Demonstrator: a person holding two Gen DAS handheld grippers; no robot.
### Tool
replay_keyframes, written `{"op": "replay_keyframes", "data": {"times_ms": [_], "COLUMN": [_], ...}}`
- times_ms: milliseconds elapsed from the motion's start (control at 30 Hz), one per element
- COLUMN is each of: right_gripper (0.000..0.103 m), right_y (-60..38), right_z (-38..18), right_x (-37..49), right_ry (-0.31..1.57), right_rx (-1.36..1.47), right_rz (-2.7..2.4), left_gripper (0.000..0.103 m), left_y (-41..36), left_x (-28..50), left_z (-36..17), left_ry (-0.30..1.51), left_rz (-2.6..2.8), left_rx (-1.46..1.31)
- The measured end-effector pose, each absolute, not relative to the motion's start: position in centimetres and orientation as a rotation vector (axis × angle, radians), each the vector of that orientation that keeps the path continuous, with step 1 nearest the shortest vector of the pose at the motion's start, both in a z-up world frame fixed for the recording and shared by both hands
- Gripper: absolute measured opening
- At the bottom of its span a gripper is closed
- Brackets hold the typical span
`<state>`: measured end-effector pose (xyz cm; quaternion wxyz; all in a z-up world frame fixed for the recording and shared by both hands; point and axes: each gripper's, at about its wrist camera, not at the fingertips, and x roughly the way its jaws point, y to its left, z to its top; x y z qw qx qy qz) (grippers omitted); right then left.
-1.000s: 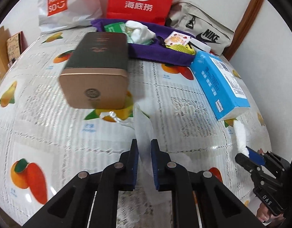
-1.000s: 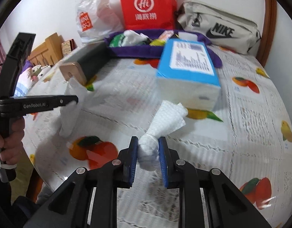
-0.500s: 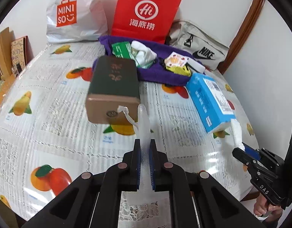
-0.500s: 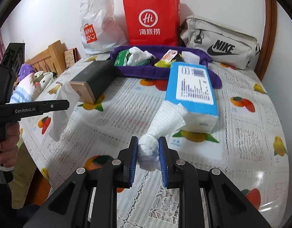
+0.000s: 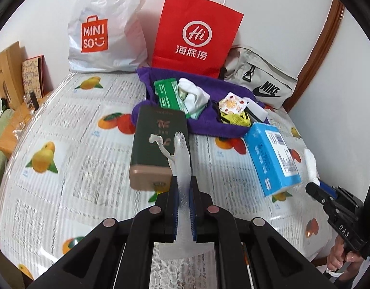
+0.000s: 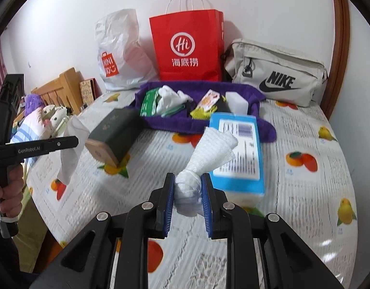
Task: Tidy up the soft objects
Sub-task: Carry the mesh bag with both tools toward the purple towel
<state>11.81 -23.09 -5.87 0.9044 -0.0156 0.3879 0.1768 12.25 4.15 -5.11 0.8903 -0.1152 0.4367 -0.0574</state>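
Each hand-held gripper, left (image 5: 183,187) and right (image 6: 187,187), has risen, still clamping its tissue (image 5: 181,159) (image 6: 209,154).

Purple cloth (image 5: 209,125) partly hidden behind tin (image 5: 158,144).

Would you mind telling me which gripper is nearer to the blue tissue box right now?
Right. The right gripper, shut on a white tissue, is just in front of the blue tissue box. The left gripper, holding another tissue, is off to the box's left, near the dark green box.
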Motion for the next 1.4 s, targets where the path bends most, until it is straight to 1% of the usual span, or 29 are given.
{"op": "replay_keyframes", "data": {"times_ms": [467, 1033, 1400], "right_gripper": [0.022, 0.022, 0.022], "right_y": [-22.4, -22.3, -22.2], "right_z": [-3.6, -2.4, -2.7], "right_x": [18.7, 26.5, 31.7], "right_ry": [0.775, 0.762, 0.761], "right_rx": [-0.003, -0.001, -0.031], "right_rz": [0.371, 0.378, 0.367], "left_gripper": [0.008, 0.008, 0.008], "left_y": [4.5, 4.6, 4.5], "left_x": [17.5, 23.9, 28.6], "left_z": [-3.1, -2.7, -3.4], "left_ry": [0.886, 0.888, 0.903], "left_rz": [-0.113, -0.108, -0.117], "left_rx": [-0.240, -0.258, -0.250]}}
